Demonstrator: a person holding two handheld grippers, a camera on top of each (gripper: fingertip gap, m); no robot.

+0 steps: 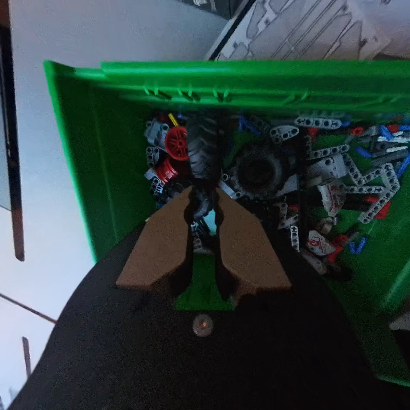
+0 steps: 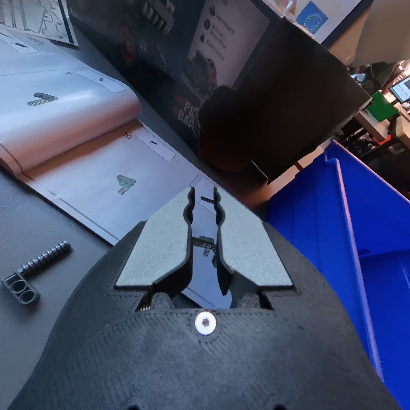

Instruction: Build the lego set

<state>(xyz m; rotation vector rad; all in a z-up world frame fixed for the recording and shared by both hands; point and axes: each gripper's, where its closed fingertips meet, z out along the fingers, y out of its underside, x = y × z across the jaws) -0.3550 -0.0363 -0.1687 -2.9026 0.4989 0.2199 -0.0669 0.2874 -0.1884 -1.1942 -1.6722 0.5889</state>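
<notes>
Left wrist view: L gripper sits over the green bin, tips apart with a narrow gap, nothing clamped between them. Lego pieces are heaped inside the bin, from about 12 o'clock round to 3 o'clock off the tips. At 11 o'clock, a red wheel hub, w/ a second red hub just below it. Straight ahead at 12, a grey treaded tyre; at 1 o'clock a bigger dark tyre lying flat. Grey beams, blue pins and red bits spread out toward 3 o'clock. Picture is a bit blurred.

Right wrist view: at 9 o'clock on the dark table, a small sub-build, black two-hole beam w/ a coiled spring sticking out. The instruction booklet lies open from 10 to 12 o'clock. R gripper hangs above its near page, tips apart, empty. The set's box stands at 12–1 o'clock; blue bin at 3 o'clock.
</notes>
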